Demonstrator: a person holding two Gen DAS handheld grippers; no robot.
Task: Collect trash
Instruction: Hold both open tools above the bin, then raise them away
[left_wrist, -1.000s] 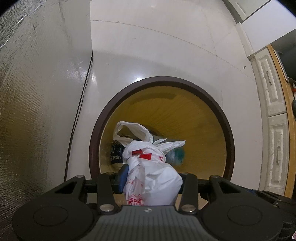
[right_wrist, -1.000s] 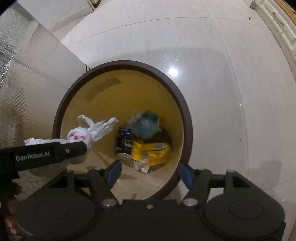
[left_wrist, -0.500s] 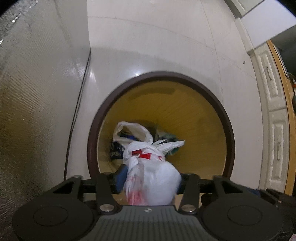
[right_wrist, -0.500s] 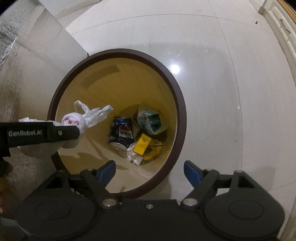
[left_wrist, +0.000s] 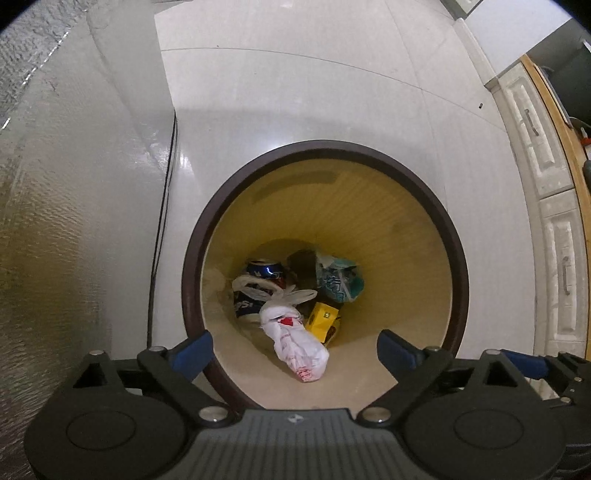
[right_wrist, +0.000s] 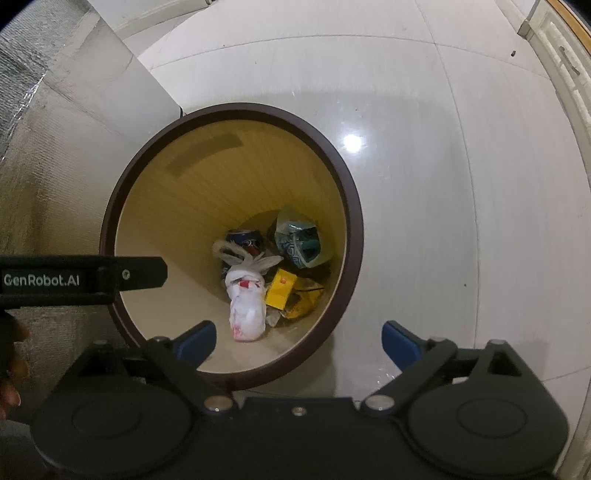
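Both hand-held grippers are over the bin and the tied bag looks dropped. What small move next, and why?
Probably lift both clear of the bin and go look for more trash. The tied white bag lies inside, against the blue can and yellow box. The left hand-held gripper has just been opening, as has the right hand-held gripper; neither has anything between its fingers.

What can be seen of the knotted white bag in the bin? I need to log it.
The white bag is thin crinkled plastic with red print, tied shut, its knotted ears pointing toward the blue can. It lies on its side at the bottom of the round brown-rimmed bin, against the can and the yellow box. No gripper touches it.
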